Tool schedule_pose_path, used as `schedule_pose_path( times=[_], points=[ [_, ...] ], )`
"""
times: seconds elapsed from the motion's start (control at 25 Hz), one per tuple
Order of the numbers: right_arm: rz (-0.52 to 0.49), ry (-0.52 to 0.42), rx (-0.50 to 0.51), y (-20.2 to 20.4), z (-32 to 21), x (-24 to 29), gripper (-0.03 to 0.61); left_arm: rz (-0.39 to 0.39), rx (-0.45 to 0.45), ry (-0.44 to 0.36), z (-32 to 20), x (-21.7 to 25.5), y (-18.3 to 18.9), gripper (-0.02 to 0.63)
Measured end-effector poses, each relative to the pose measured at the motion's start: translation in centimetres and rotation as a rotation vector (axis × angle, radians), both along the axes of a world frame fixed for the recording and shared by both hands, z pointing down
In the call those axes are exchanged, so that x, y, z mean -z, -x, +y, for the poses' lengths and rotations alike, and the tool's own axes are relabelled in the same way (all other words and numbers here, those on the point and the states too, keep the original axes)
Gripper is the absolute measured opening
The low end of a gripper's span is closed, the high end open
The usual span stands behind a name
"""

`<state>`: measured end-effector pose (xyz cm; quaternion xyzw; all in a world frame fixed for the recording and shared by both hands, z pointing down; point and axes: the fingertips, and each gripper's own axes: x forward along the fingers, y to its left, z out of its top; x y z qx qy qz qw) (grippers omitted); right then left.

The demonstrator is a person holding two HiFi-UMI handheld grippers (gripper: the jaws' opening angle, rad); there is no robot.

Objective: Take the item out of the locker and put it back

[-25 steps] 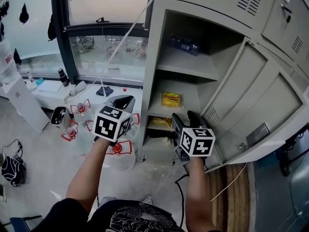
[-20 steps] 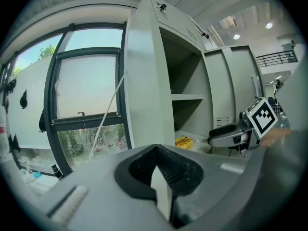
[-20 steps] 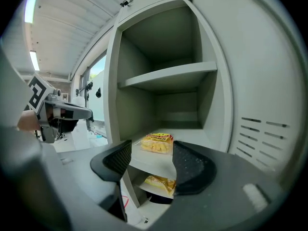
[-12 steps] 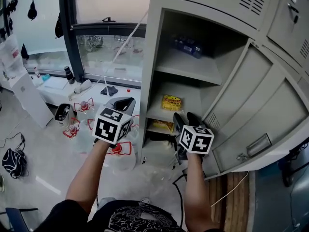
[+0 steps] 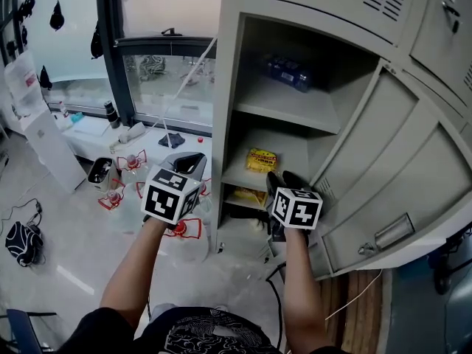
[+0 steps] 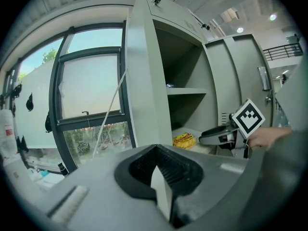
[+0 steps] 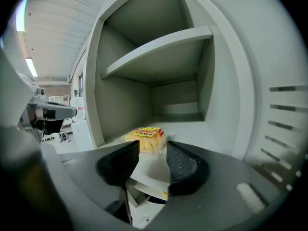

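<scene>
We stand in front of the open locker [image 5: 227, 87], its door [image 5: 383, 161] swung out to the right. The task's thing, a yellow snack packet [image 5: 261, 160], lies flat on the middle shelf [image 5: 293, 147], towards the shelf's left half and set back from the front edge. The right gripper [image 5: 285, 178] is level with that shelf's front edge and points in at the packet. Its jaws stand partly apart and have just been closing; the gap between the pads is bare, and the packet lies a little beyond the fingertips, untouched. The left gripper [image 5: 188, 158] hangs outside the locker, off to the left of its side wall, with its jaws together on nothing; from its own view we see the packet and the right gripper off to the right. On the shelf above lies a dark blue pack [image 5: 287, 71], pushed towards the back. On the shelf below lies a second yellow packet [image 5: 249, 195], near the front. Left of the locker, clear water jugs with red handles [image 5: 122, 169] stand on the floor [image 5: 66, 249] below a window [image 5: 166, 80].
</scene>
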<state>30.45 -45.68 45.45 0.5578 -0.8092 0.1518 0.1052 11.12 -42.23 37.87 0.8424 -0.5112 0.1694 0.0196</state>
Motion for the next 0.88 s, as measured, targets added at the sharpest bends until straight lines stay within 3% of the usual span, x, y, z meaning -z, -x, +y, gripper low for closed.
schedule_pose_path(
  times=[0.44,0.88],
  points=[
    [0.056,0.028,0.035,0.3,-1.2,-0.4,0.146,-0.002,0.037,0.007,0.3,-0.5,0.5,0.008],
    [0.171,0.118,0.069,0.4,-1.4,-1.3,0.121,0.007,0.05,0.015,0.6,-0.9,0.9,0.008]
  ],
)
